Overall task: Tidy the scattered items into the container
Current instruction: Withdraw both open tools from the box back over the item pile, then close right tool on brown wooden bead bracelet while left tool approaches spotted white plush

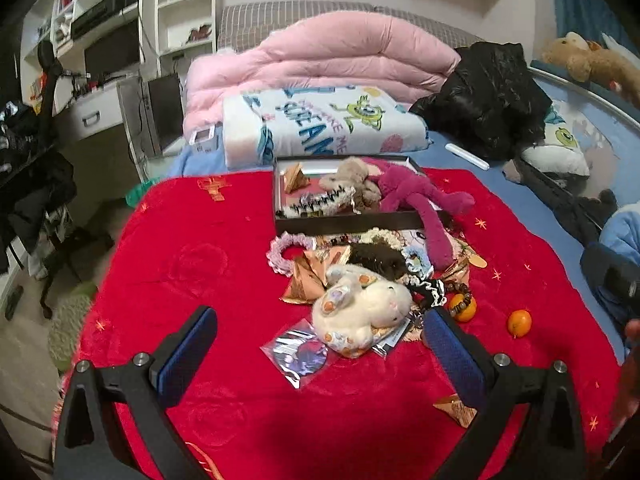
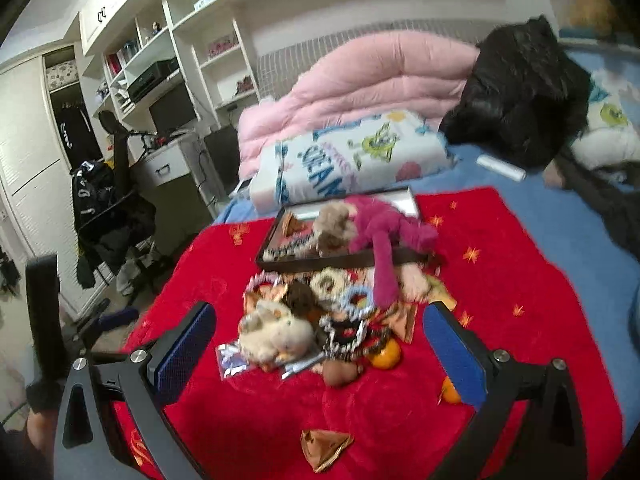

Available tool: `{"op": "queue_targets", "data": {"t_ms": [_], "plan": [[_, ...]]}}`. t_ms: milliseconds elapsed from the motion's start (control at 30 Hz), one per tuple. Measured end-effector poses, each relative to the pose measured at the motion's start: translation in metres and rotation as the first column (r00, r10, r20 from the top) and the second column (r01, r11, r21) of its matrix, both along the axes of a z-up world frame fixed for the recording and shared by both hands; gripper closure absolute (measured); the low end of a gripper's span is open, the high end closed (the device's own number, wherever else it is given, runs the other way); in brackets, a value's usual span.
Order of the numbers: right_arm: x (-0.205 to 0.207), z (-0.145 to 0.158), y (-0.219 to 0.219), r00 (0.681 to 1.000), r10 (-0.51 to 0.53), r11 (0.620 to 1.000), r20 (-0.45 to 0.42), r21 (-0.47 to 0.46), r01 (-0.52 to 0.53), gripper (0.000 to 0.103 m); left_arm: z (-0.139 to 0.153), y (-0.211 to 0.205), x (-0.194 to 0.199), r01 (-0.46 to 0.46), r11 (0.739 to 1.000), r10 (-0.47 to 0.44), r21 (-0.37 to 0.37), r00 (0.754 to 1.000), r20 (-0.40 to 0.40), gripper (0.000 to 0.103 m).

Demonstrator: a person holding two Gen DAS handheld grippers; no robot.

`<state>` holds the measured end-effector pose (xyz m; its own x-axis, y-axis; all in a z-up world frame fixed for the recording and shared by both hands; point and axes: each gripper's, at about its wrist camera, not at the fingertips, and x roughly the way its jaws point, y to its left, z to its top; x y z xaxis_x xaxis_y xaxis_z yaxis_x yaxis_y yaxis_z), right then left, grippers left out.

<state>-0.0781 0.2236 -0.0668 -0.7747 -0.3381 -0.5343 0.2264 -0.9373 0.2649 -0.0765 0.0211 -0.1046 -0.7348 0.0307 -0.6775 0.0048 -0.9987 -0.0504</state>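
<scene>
A dark shallow tray [image 1: 344, 222] [image 2: 304, 266] sits on a red blanket [image 1: 192, 256] [image 2: 500, 280]. In it lie a beige plush [image 1: 352, 178], a striped scrunchie [image 1: 324, 202] and a magenta long-legged plush [image 1: 416, 196] [image 2: 380, 232] that hangs over the rim. In front of the tray is a pile: a white plush [image 1: 360, 312] [image 2: 276, 336], scrunchies, gold wrappers, bead bracelets, a foil packet [image 1: 296, 352]. Two oranges [image 1: 519, 323] [image 2: 385, 354] lie to the right. My left gripper [image 1: 320, 344] and right gripper [image 2: 320, 344] are both open and empty, near the pile.
A gold triangular wrapper [image 2: 326, 446] lies alone near the front edge. Behind the tray are a folded cartoon blanket [image 1: 320, 124], a pink duvet [image 1: 320, 52] and a black jacket [image 1: 488, 96]. A desk and shelves stand at the left.
</scene>
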Motion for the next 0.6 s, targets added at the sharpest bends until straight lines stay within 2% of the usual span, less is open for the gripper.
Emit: {"op": "queue_targets", "data": {"t_ms": [100, 200, 300, 433, 600], "plan": [[-0.003, -0.013, -0.002, 1.000, 0.005, 0.999, -0.007, 0.040, -0.005, 0.000, -0.013, 0.004, -0.010, 0.010, 1.000, -0.011, 0.014, 0.999, 0.035, 0.000], [-0.006, -0.033, 0.005, 1.000, 0.009, 1.000, -0.003, 0.001, -0.009, 0.000, -0.020, 0.010, -0.012, 0.005, 0.999, -0.004, -0.037, 0.999, 0.050, 0.000], [-0.014, -0.051, 0.011, 0.999, -0.012, 1.000, 0.052, -0.019, 0.013, 0.000, -0.022, 0.012, -0.013, -0.001, 0.997, 0.004, -0.073, 0.999, 0.043, 0.000], [-0.021, -0.061, 0.016, 0.996, -0.010, 0.999, 0.086, -0.048, 0.014, 0.000, -0.027, 0.009, -0.015, -0.013, 0.998, 0.016, -0.065, 0.999, 0.046, 0.000], [-0.022, -0.065, 0.017, 0.995, 0.010, 0.999, 0.096, -0.048, -0.005, 0.000, -0.044, 0.011, -0.016, -0.007, 0.999, 0.010, -0.037, 0.996, 0.091, 0.000]]}}
